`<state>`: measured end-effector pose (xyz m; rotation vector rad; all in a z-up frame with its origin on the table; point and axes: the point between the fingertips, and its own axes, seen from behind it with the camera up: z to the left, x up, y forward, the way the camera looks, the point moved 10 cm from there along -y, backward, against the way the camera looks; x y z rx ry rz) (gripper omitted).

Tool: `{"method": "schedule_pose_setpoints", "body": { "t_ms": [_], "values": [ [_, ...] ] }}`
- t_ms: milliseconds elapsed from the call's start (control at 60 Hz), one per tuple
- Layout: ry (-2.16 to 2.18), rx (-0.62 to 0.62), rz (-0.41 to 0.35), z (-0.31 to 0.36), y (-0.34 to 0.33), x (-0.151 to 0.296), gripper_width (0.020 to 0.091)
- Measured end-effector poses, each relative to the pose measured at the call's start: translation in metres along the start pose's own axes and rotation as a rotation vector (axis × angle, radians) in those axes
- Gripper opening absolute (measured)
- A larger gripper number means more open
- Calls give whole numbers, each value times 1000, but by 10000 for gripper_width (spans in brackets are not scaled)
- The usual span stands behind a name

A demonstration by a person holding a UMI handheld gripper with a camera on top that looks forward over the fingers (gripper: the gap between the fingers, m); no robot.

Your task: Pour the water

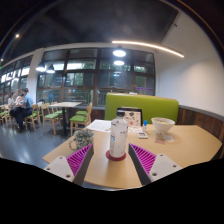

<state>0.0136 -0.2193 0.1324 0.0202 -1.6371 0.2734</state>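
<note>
A white bottle with a label (118, 136) stands upright on a red coaster (116, 155) on the light wooden table (185, 145). My gripper (112, 160) is open, and its magenta pads (80, 159) flank the bottle's base with a gap at each side. The bottle stands just between the fingertips and rests on its own. A white bowl-like cup (162, 126) sits farther back to the right of the bottle.
Papers (99, 125) and small items lie on the table behind the bottle. A green booth seat (140, 105) stands beyond the table. More tables, green chairs (80, 118) and seated people (18, 106) are off to the left by the windows.
</note>
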Motion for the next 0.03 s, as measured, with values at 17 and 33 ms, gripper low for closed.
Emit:
{"method": "schedule_pose_setpoints", "body": {
  "t_ms": [17,33],
  "values": [
    [-3,5,0,1,-4,0,796],
    [-6,9,1,2,-8,0,797]
  ]
}}
